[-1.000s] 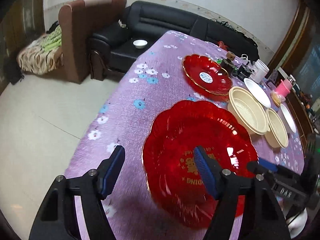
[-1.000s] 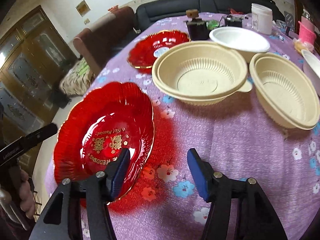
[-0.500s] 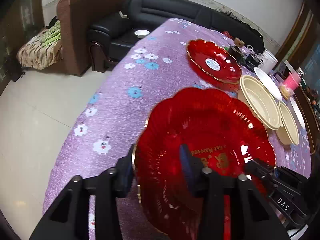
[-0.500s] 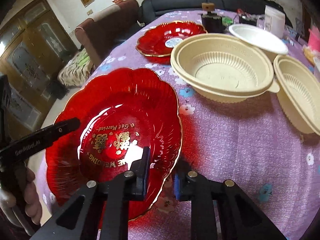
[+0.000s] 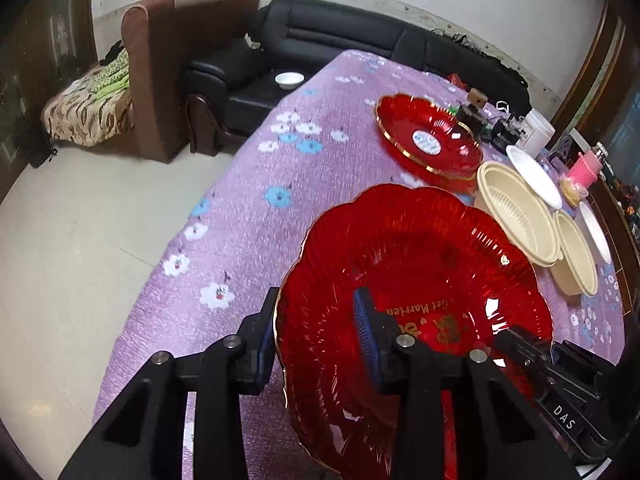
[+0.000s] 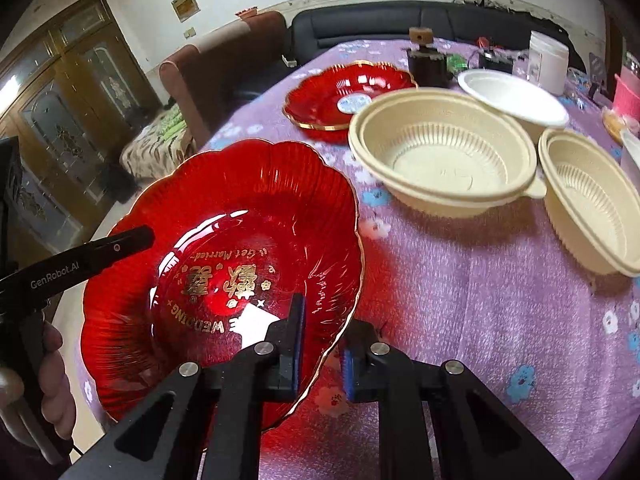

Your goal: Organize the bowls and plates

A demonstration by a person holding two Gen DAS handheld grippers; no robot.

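A large red scalloped plate [image 5: 420, 280] [image 6: 240, 232] with gold lettering is held from two sides, tilted, over the purple flowered tablecloth [image 5: 260, 216]. My left gripper [image 5: 316, 334] has its rim between its jaws, one pad outside and one inside, and the jaws are still closing. My right gripper [image 6: 323, 344] is shut on the opposite gold edge. A second red plate [image 5: 428, 140] [image 6: 348, 92] lies farther back. Two beige bowls [image 6: 440, 152] [image 6: 588, 196] stand to the right of it.
A white bowl [image 6: 512, 96] sits behind the beige ones, near a white jar [image 6: 548, 60], a pink cup [image 6: 628, 96] and small dark gadgets [image 6: 428, 64]. A black sofa [image 5: 340, 48] and a brown armchair [image 5: 160, 80] stand past the table's far edge. A hand [image 6: 56, 376] holds the left gripper.
Both grippers have gone from open to closed over the large red plate's rim on opposite sides. The plate has come nearer and tilted.
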